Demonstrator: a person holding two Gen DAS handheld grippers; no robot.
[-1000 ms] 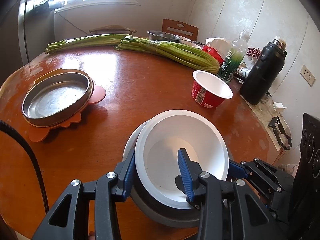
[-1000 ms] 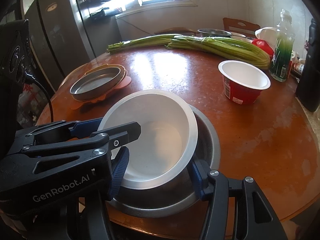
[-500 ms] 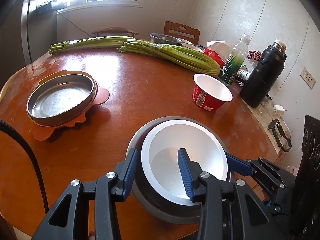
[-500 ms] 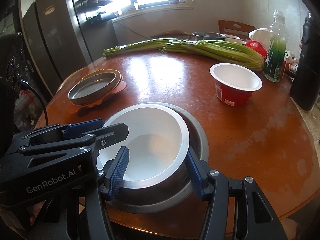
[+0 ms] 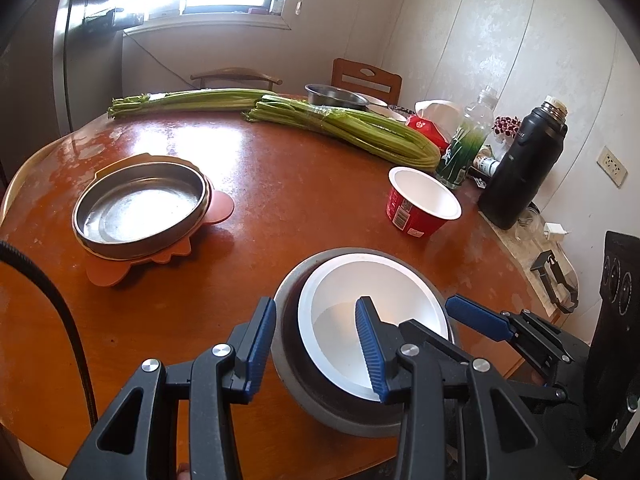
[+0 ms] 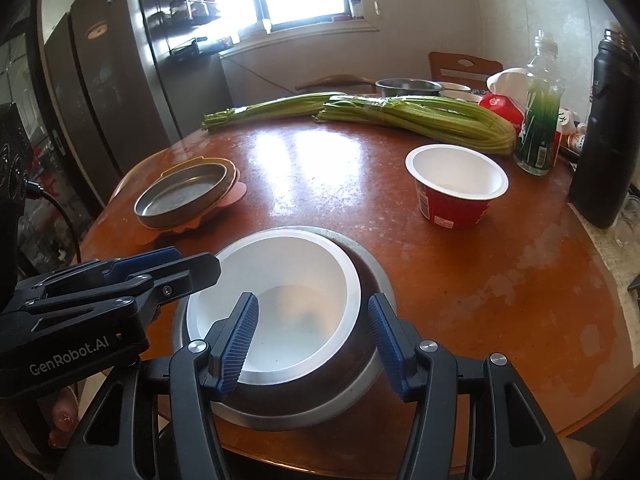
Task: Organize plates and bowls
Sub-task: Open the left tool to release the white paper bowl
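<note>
A white bowl (image 5: 376, 320) (image 6: 280, 300) sits nested inside a larger steel bowl (image 5: 292, 376) (image 6: 360, 392) at the near edge of the round brown table (image 5: 280, 184). My left gripper (image 5: 316, 344) is open, its jaws straddling the left rims of both bowls. My right gripper (image 6: 316, 344) is open, its jaws straddling the right rim of the white bowl. A steel plate (image 5: 140, 208) (image 6: 184, 196) rests on an orange mat at the left.
A red paper cup (image 5: 420, 208) (image 6: 456, 192) stands at the right. Celery bunches (image 5: 344, 128) lie across the back, with a steel bowl (image 5: 334, 96) behind. A green bottle (image 5: 464, 144) and a black flask (image 5: 524, 168) stand at the right edge.
The white bowl has come down from a tilted, lifted pose into the steel bowl. Both grippers have opened wider and drawn back slightly.
</note>
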